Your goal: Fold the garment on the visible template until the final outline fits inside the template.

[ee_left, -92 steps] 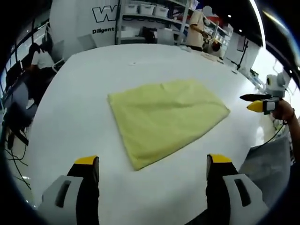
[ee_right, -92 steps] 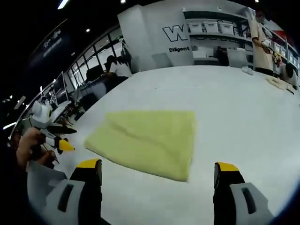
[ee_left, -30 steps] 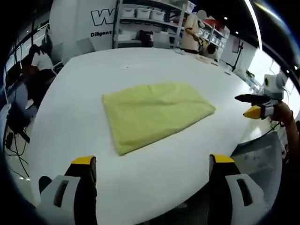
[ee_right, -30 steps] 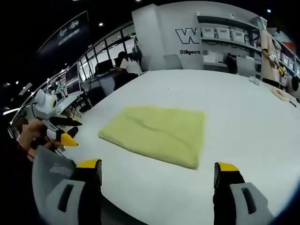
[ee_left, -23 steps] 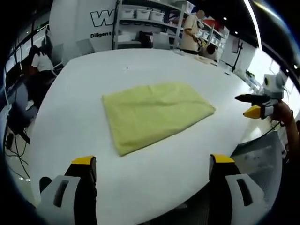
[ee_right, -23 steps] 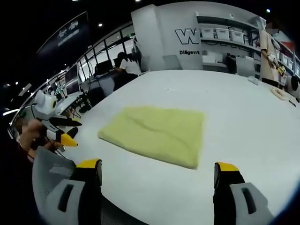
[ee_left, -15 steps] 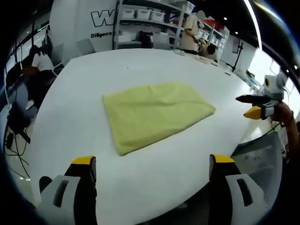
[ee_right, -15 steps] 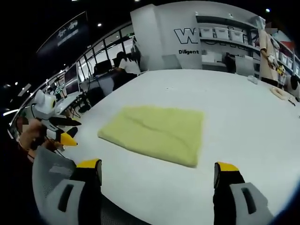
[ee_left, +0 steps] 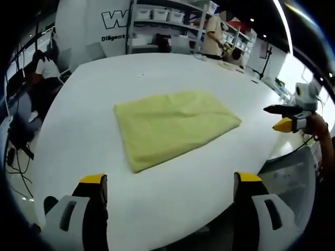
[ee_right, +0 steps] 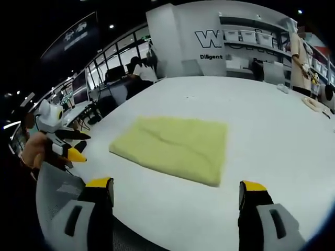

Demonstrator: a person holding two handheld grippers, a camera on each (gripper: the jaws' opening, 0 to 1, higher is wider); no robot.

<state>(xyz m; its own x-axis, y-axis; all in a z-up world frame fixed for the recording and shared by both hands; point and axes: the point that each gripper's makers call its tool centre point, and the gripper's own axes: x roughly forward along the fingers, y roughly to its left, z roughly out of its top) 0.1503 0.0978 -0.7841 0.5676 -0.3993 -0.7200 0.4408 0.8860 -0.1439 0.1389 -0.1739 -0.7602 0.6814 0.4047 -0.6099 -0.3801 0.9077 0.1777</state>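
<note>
folded yellow garment lies flat at frame centre on the white tabletop; left gripper and right gripper hover with jaws spread, empty.

The left gripper hangs off the near edge of the white table, jaws spread wide and empty. Ahead of it, between the lines of the two jaws, the folded yellow garment lies flat. Far to its right, beyond the table edge, a hand holds the right gripper, yellow tips slightly parted
</note>
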